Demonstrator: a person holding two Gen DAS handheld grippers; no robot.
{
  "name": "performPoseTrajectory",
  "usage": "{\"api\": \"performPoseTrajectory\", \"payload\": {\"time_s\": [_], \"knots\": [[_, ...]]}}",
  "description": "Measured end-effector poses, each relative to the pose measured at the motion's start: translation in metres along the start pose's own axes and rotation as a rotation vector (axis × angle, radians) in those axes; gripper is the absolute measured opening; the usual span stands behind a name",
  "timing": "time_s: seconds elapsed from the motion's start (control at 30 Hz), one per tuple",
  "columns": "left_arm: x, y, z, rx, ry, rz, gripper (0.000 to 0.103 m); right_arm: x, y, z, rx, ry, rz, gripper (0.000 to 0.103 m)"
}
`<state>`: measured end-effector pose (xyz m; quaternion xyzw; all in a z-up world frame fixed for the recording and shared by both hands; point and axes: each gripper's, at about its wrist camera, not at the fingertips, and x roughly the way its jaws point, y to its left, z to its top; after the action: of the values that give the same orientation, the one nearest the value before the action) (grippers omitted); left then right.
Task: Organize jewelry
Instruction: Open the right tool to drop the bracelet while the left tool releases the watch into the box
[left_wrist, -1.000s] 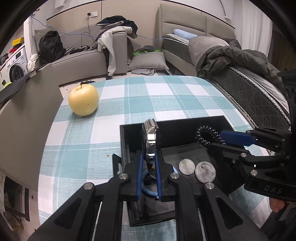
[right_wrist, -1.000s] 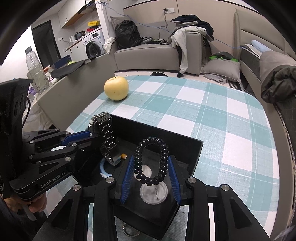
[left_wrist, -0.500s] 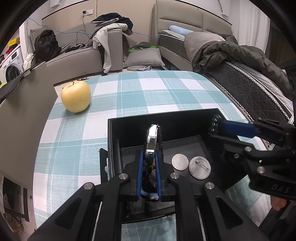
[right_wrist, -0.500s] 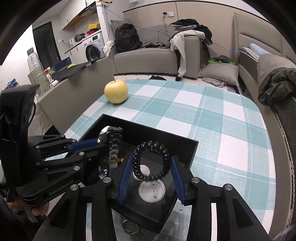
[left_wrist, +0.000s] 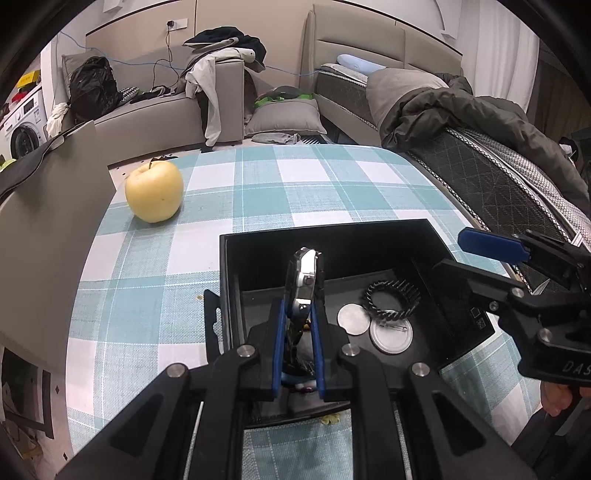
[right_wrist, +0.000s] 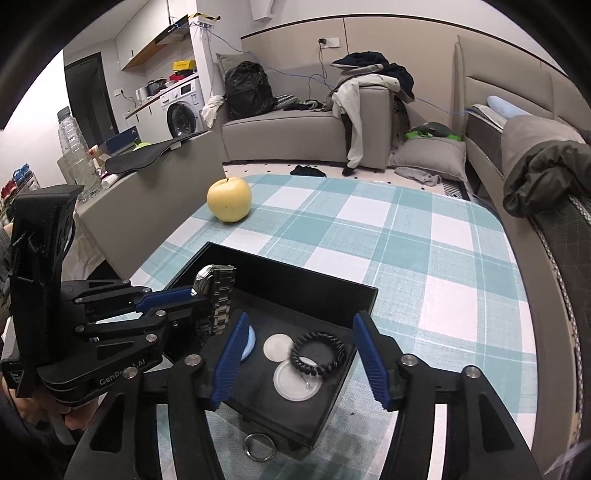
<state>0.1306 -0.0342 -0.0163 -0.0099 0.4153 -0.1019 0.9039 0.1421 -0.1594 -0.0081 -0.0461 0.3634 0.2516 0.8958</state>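
Here, right gripper (right_wrist: 303, 354) pitches down over the near right part of the black tray (right_wrist: 280, 280), jaws wide, having just been opening; nothing is pinched. Black bead bracelet (right_wrist: 318, 353) lies flat on the tray floor between the blue pads (right_wrist: 229, 360), apart from both, overlapping a round silver disc (right_wrist: 295, 380); a second disc (right_wrist: 277, 346) sits just beside it. Left gripper (left_wrist: 298, 332), also tilted down, is clamped narrow on a steel watch (left_wrist: 304, 280), held upright above the tray's left side. A metal ring (right_wrist: 259, 446) lies on the checked tablecloth (right_wrist: 406, 266) at the tray's near edge. Yellow apple (right_wrist: 229, 199) sits at the table's far left edge.
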Motion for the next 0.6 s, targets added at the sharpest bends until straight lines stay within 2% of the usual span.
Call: {"api": "performPoseTrajectory", "payload": {"time_s": [0.2, 0.5, 0.6], "knots": [[-0.001, 0.000, 0.000, -0.002, 0.000, -0.006, 0.009, -0.005, 0.001, -0.002, 0.000, -0.006, 0.001, 0.071], [-0.010, -0.001, 0.005, -0.002, -0.029, -0.032, 0.010, -0.006, -0.004, -0.005, 0.007, 0.011, -0.015, 0.072], [-0.012, 0.001, 0.004, -0.015, -0.018, -0.022, 0.022, -0.008, -0.008, -0.005, 0.013, 0.011, -0.020, 0.076]]}}
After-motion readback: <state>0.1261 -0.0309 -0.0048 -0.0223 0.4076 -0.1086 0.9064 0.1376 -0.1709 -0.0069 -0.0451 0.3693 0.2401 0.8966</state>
